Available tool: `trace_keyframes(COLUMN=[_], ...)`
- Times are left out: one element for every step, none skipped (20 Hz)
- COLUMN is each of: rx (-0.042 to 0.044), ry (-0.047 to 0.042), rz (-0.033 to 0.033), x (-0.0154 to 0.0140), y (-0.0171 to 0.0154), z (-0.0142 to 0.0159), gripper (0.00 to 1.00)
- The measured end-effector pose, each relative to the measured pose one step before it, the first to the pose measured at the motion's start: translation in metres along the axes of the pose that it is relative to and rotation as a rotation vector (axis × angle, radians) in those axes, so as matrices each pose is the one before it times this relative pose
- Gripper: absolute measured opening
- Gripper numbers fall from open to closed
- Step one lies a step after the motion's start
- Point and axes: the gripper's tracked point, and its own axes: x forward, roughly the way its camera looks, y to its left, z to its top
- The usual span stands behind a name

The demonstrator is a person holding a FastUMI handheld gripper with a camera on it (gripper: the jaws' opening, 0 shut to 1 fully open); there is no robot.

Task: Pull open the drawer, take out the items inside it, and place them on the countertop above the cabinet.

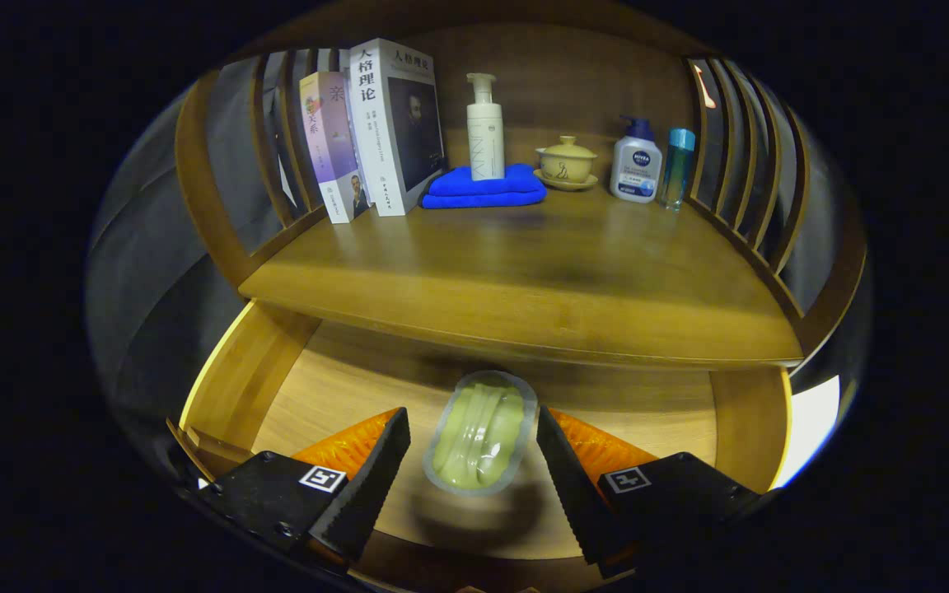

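The wooden drawer (268,371) stands pulled open below the countertop (524,263). On its floor lies a pale green oblong packet in clear wrap (480,435). My gripper (474,449) is open, lowered into the drawer, with the packet between its fingers. There is a gap on each side of the packet, and neither finger touches it.
At the back of the countertop stand two upright books (376,132), a folded blue cloth (484,188) with a white pump bottle (485,132) on it, a lidded yellow cup on a saucer (566,163), a white pump bottle (636,165) and a slim blue bottle (677,167). Slatted wooden rails (738,156) flank both sides.
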Motion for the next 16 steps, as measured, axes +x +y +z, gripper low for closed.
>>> trace_keyframes(rx=[-0.00026, 0.00153, 0.00238, 0.00615, 0.00803, 0.00807, 0.00048, -0.00827, -0.00733, -0.00191, 0.00834, 0.00764, -0.00740, -0.00064, 0.01048, 0.01294], ry=[0.03457, 0.02874, 0.02055, 0.02229, 0.00981, 0.02326, 0.01723, 0.01099, 0.00557, -0.01272, 0.00008, -0.00440, -0.00922, -0.02254, -0.01186, -0.00912], rz=[0.00527, 0.01168, 0.00640, 0.01643, 0.00320, -0.00456, -0.00002, -0.00712, -0.01937, -0.01739, 0.00968, 0.00231, -0.00909, -0.00854, 0.02189, 0.05660], x=[0.00350, 0.00525, 0.00393, 0.00335, 0.00235, 0.00535, 0.00283, 0.00350, 0.00081, -0.00030, 0.00065, -0.00009, -0.00216, 0.00094, -0.00470, -0.00222], y=[0.00209, 0.00242, 0.00314, 0.00432, 0.00128, 0.00064, 0.00114, 0.00023, -0.00291, -0.00359, 0.00088, 0.00052, -0.00404, -0.00344, 0.00163, 0.00759], z=[-0.00752, -0.00500, -0.00338, -0.00303, 0.00064, -0.00503, -0.00269, -0.00391, -0.00200, 0.00167, 0.00066, -0.00073, 0.00085, 0.00124, 0.00005, -0.00333], gripper=[0.97, 0.97, 0.97, 0.98, 0.96, 0.92, 0.89, 0.86, 0.76, 0.67, 0.55, 0.42, 0.29, 0.29, 0.19, 0.19])
